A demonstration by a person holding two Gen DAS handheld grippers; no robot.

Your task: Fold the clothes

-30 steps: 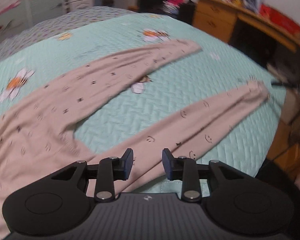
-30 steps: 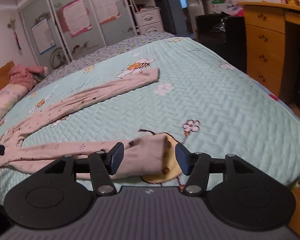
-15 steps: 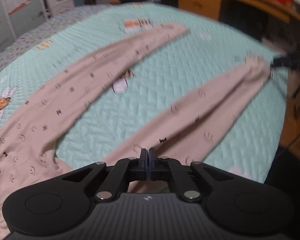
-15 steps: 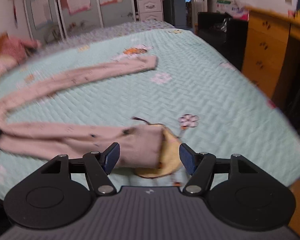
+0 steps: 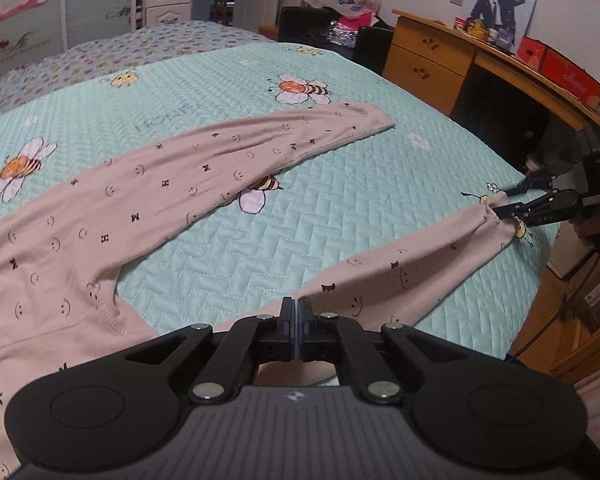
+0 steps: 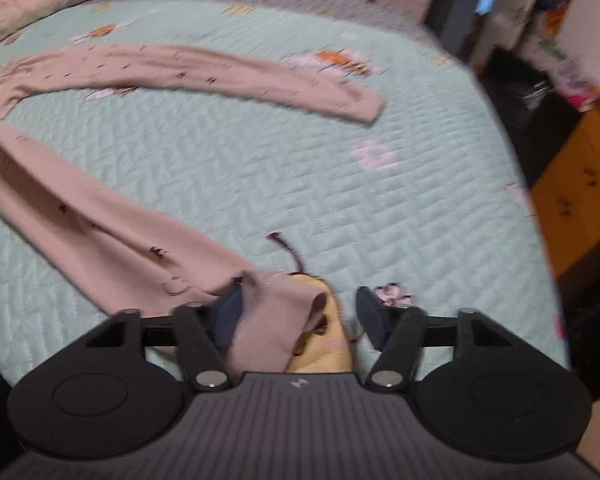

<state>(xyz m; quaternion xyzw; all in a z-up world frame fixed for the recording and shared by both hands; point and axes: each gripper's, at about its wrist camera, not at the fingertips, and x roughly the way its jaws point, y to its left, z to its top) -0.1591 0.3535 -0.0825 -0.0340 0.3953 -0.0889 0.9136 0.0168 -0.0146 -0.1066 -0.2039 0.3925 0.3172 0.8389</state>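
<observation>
The mint quilted bed fills both views, its near edge running just under the grippers and its right edge dropping off toward a wooden desk at two o'clock in the left view. On it lie the pink trousers, spread in a wide V: the far leg reaches toward one o'clock and the near leg runs along the bed's near edge toward three o'clock. A second ago the left gripper stood open over the near leg's upper part; now its jaws are fully together, apparently pinching the cloth there, though the contact is hidden behind the pads. The right gripper, wide before, is closing around the near leg's cuff, which sits bunched between its pads. With both ends of that leg taken, I judge it ready to be swung over onto the far leg, across bare quilt between them.
</observation>
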